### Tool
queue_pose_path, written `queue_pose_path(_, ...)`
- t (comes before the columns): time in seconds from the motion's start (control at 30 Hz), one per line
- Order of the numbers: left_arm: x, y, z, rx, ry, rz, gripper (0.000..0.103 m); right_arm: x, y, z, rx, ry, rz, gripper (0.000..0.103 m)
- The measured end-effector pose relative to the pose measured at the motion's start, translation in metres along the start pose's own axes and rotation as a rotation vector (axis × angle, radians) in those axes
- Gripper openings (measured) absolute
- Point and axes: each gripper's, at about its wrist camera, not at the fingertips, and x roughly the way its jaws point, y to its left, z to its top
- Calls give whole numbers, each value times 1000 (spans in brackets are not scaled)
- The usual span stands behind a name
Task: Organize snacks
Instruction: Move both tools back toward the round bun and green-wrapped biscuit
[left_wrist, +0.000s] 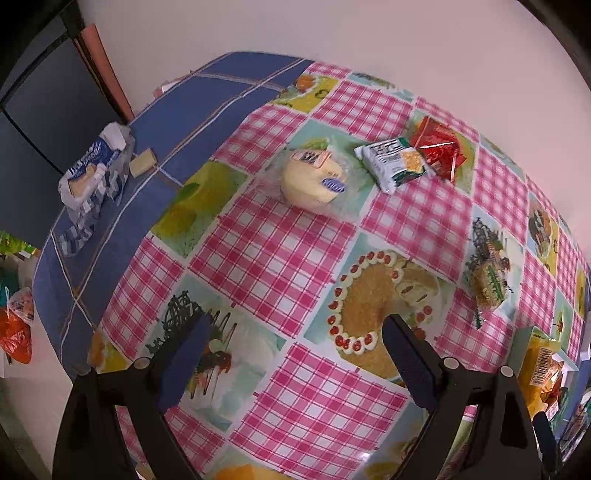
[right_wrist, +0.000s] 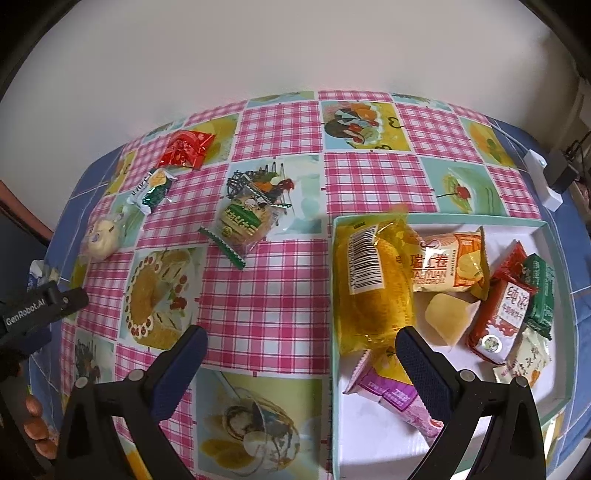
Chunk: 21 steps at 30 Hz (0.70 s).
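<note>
Bench (right_wrist: 266, 306) under a pink-checked, cake-printed oilcloth: left hand-held gripper (left_wrist: 295, 347) and right hand-held gripper (right_wrist: 301, 350) both spread wide, nothing between the fingers, each hanging over the cloth. Shallow white cardboard tray with pale green rim (right_wrist: 546, 236) at 3 o'clock in the right wrist view, holding a large yellow wrapped bun (right_wrist: 373, 291), an orange swiss-roll pack (right_wrist: 448, 267), a red biscuit pack (right_wrist: 502, 314) and a purple wafer pack (right_wrist: 391, 395). Loose on the cloth, from 10 to 12 o'clock: round cream bun in clear film (left_wrist: 314, 177), green-and-white cracker packet (left_wrist: 393, 162), red foil packet (left_wrist: 439, 147) and green-labelled clear biscuit packet (right_wrist: 242, 223).
</note>
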Motion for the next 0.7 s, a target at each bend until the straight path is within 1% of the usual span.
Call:
queue_pose_path(0.13, 9, 12, 6, -25, 24, -15, 95, 2, 4, 4, 2, -17, 24, 103)
queue_pose_path(0.33, 14, 23, 30, -4, 7, -53, 95, 3, 8, 22, 2, -59, 22, 103)
queue_pose_path(0.53, 18, 33, 60, -13, 7, -102, 95, 13, 16, 42, 7, -47, 34, 103)
queue_pose_path(0.7, 30, 36, 79, 16, 30, -129, 95, 19, 27, 60, 9, -62, 48, 103)
